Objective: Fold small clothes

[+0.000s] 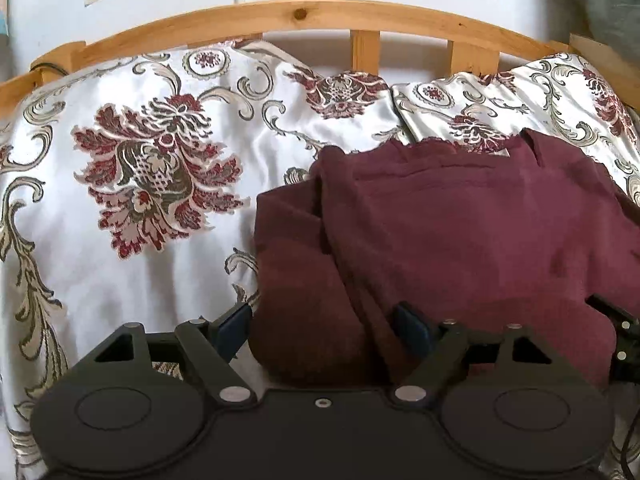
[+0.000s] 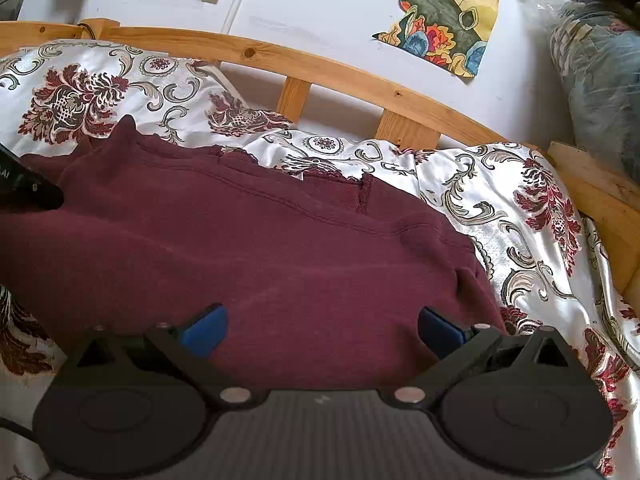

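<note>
A maroon knit garment (image 1: 460, 232) lies on the bed, partly folded, with a fold ridge down its left side. It also shows in the right wrist view (image 2: 260, 252), its lace-trimmed neckline toward the headboard. My left gripper (image 1: 324, 332) is open, its blue pads either side of the garment's near left edge. My right gripper (image 2: 320, 332) is open, pads spread wide over the garment's near edge, holding nothing. The right gripper shows at the right edge of the left wrist view (image 1: 616, 332), and the left gripper at the left edge of the right wrist view (image 2: 24, 184).
A white satin bedspread (image 1: 120, 200) with red floral patterns covers the bed. A wooden headboard rail (image 1: 300, 16) runs behind it, against a white wall with paper pictures (image 2: 444, 8). A bundle of bedding (image 2: 600, 92) sits at the far right.
</note>
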Action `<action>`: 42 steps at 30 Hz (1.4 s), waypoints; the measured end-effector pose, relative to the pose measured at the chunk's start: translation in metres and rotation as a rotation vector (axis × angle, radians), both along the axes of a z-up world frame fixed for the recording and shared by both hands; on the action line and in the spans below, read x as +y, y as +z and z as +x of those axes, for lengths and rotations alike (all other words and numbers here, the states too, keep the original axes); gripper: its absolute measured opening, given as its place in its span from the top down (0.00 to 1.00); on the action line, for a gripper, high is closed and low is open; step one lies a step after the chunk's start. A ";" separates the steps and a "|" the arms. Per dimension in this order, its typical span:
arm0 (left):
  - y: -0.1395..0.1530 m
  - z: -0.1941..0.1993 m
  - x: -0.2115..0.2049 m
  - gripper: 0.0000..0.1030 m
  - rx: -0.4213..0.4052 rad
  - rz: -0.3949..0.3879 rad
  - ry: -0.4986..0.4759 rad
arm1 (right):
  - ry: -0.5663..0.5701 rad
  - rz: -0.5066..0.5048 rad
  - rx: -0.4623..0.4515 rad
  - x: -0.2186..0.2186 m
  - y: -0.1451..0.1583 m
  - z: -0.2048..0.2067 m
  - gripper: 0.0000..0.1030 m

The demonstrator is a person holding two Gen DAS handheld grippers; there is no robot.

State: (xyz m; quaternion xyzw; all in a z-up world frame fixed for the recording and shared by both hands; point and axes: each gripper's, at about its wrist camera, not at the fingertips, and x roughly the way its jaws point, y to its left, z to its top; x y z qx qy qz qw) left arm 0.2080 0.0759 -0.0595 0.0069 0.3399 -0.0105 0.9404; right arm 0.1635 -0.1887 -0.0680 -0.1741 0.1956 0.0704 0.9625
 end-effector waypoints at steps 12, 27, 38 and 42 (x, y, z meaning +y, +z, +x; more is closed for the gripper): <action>-0.001 0.006 0.018 0.50 0.074 -0.210 0.045 | 0.000 0.003 -0.001 0.000 0.000 0.000 0.00; 0.015 0.005 0.011 0.80 0.054 -0.227 0.009 | 0.011 0.042 0.056 -0.005 0.011 0.004 0.00; 0.081 0.020 -0.046 0.83 0.008 -0.279 -0.097 | 0.037 0.004 -0.051 -0.035 0.030 -0.030 0.00; 0.101 0.036 -0.101 0.83 0.008 -0.254 -0.195 | -0.009 0.028 -0.009 -0.059 0.033 -0.032 0.00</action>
